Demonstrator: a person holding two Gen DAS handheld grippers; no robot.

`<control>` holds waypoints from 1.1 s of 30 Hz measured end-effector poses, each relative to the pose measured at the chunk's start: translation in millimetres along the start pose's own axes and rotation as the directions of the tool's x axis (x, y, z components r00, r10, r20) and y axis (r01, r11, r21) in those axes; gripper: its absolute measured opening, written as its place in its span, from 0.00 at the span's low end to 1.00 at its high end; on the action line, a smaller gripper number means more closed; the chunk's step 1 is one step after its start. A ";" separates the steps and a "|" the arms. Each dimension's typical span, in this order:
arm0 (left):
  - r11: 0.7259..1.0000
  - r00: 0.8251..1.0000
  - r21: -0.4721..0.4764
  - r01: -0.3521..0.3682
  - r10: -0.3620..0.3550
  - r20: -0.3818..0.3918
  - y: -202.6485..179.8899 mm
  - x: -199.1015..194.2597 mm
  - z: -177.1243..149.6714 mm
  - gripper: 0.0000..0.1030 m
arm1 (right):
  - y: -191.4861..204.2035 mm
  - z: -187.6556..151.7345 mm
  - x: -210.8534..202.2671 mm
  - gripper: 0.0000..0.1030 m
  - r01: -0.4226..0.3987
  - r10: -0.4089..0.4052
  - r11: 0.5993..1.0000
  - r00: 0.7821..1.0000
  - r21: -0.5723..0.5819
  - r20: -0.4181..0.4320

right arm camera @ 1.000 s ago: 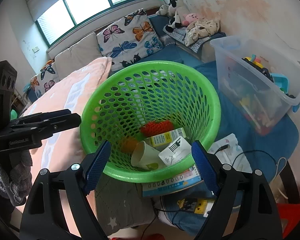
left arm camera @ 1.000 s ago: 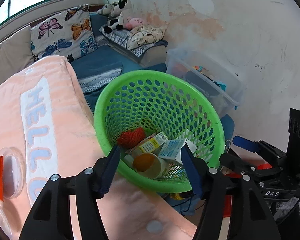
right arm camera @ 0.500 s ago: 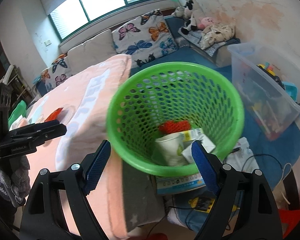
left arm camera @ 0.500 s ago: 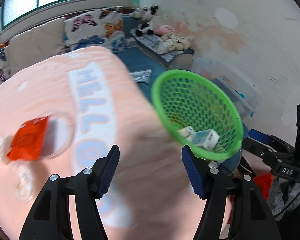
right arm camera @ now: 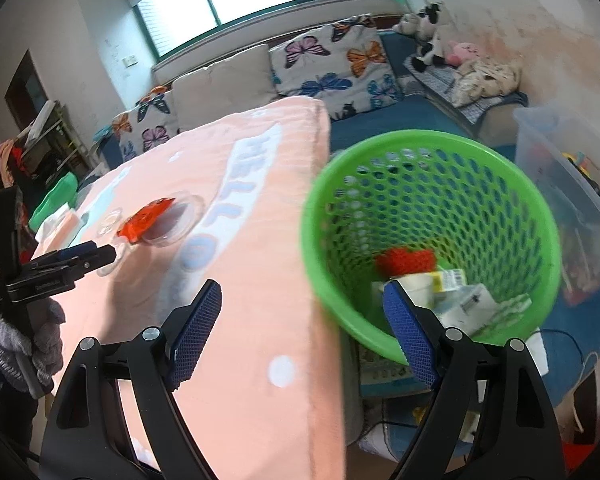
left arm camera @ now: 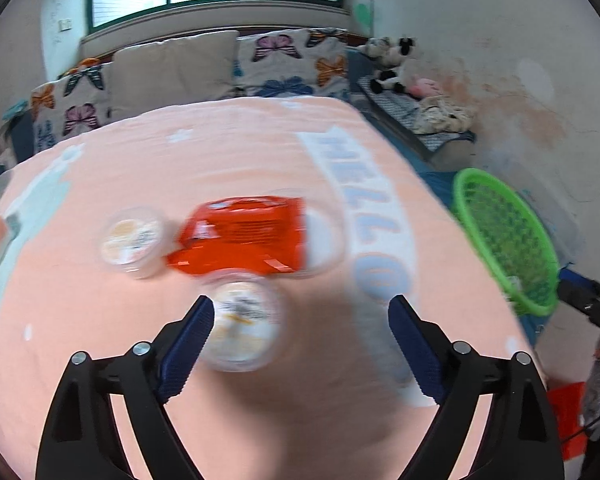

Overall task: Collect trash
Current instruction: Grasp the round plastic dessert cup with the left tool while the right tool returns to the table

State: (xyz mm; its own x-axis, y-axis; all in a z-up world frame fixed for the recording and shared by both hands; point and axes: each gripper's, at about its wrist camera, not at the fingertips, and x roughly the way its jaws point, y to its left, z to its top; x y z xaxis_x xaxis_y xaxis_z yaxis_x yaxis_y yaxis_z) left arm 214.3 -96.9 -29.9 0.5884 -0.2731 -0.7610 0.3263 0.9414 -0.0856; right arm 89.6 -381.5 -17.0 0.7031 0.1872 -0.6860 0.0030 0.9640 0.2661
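Over the peach tabletop (left arm camera: pixel 260 152), the left claw (left arm camera: pixel 300 320) has just been opening and now gapes wide, empty, with a round lidded cup (left arm camera: pixel 242 326) lying just inside its left finger, untouched. Beyond it lie a red wrapper (left arm camera: pixel 244 240) and a second small cup (left arm camera: pixel 130 238). Off the tabletop's right edge, the right claw (right arm camera: pixel 302 312) hangs open, gripping nothing, beside the green basket (right arm camera: pixel 432 144) of trash.

A peach cover (left arm camera: pixel 228 168) with "HELLO" lettering tops the table. On it lie a red wrapper (left arm camera: pixel 242 240) over a clear lid (left arm camera: pixel 324 240), and two small round cups (left arm camera: pixel 132 240) (left arm camera: pixel 242 326), all blurred.
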 end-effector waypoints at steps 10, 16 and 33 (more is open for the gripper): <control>0.999 0.997 -0.008 -0.034 0.034 -0.073 35.2 27.5 -6.6 0.88 | 37.6 11.4 20.7 0.80 -0.038 0.037 0.997 0.999 -0.066 -0.027; 1.000 0.997 0.006 -0.031 0.031 -0.078 37.6 34.4 -9.0 0.88 | 49.5 13.0 28.7 0.80 -0.047 0.044 0.995 0.998 -0.086 -0.041; 1.000 0.998 0.017 -0.018 0.019 -0.058 36.6 32.3 -10.8 0.65 | 77.7 22.2 50.6 0.80 -0.080 0.070 0.985 0.995 -0.155 -0.073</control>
State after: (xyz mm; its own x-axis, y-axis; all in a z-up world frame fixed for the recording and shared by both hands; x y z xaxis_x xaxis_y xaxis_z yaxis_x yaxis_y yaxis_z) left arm 237.3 -69.1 -64.5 0.5509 -0.2432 -0.7983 0.3282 0.9426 -0.0607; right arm 141.2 -301.3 -16.1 0.6480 0.2672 -0.7132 -0.1638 0.9634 0.2122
